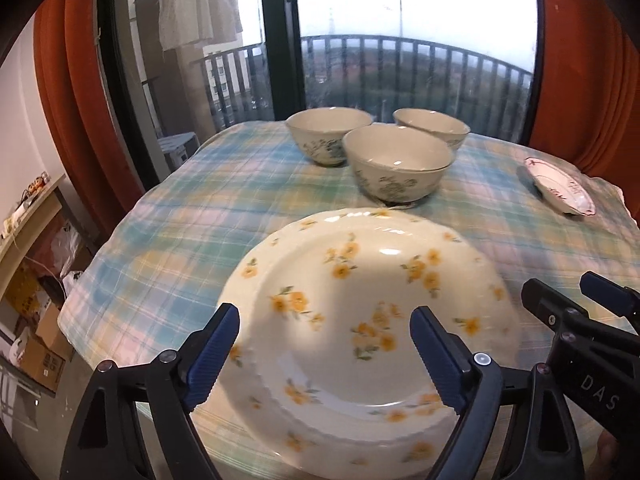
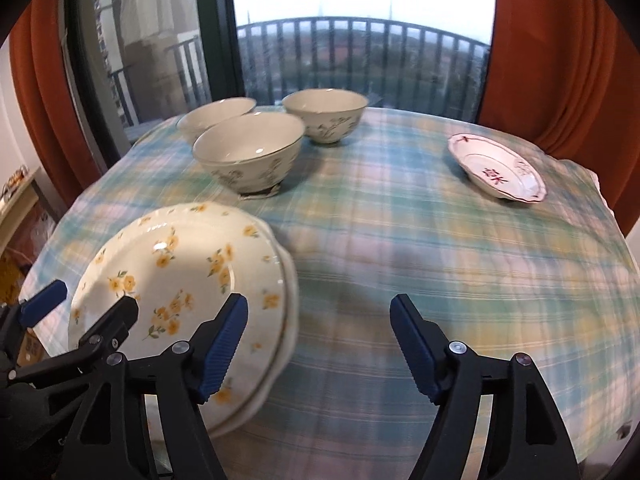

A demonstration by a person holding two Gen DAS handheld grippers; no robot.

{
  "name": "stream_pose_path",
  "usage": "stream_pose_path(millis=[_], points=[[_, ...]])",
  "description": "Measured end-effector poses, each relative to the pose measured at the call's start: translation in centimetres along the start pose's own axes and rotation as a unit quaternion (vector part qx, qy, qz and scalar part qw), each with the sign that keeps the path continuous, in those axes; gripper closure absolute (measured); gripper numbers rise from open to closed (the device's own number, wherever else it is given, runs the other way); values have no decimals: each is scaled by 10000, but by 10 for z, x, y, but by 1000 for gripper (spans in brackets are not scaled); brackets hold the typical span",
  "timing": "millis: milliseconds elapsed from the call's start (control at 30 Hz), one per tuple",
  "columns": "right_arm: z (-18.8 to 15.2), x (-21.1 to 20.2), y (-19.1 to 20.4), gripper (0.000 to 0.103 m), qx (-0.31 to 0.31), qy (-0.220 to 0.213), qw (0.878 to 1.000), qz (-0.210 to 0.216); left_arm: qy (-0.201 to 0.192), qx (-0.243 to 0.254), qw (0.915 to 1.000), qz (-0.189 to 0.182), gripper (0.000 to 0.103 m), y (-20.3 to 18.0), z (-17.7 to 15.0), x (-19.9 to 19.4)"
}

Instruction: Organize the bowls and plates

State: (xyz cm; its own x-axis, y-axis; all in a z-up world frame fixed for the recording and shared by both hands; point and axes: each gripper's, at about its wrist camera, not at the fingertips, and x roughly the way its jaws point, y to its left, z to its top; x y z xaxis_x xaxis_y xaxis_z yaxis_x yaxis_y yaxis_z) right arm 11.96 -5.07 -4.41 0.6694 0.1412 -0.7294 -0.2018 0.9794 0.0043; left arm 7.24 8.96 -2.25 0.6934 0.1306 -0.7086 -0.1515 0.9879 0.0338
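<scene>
- The stack of yellow-flowered plates (image 2: 180,280) lies at the near left of the checked tablecloth (image 2: 400,240); I take it as the landmark.
- The left gripper (image 1: 324,320) hangs over this stack with its jaws wide apart, holding nothing.
- The right gripper (image 2: 318,312) is just right of the stack, also spread wide and empty.
- The red-patterned plate (image 2: 496,168) lies far to the right of the stack and beyond it, so the right gripper is nearer.
- The 3 bowls (image 2: 248,152) stand behind the stack.
- The stack seems to be 2 plates, but the blur hides the edges.
</scene>
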Motion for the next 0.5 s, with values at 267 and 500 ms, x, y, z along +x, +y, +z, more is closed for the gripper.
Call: stream_pose_path(millis=[267,500], points=[[5,-26,-42,26,242,-293,9993,-24,-221,127,9995,-179,9,-36,14,-17],[14,-44,-80,26,422,-453,9980,-126,-382,178,9984,-366,9,-67,26,-29]])
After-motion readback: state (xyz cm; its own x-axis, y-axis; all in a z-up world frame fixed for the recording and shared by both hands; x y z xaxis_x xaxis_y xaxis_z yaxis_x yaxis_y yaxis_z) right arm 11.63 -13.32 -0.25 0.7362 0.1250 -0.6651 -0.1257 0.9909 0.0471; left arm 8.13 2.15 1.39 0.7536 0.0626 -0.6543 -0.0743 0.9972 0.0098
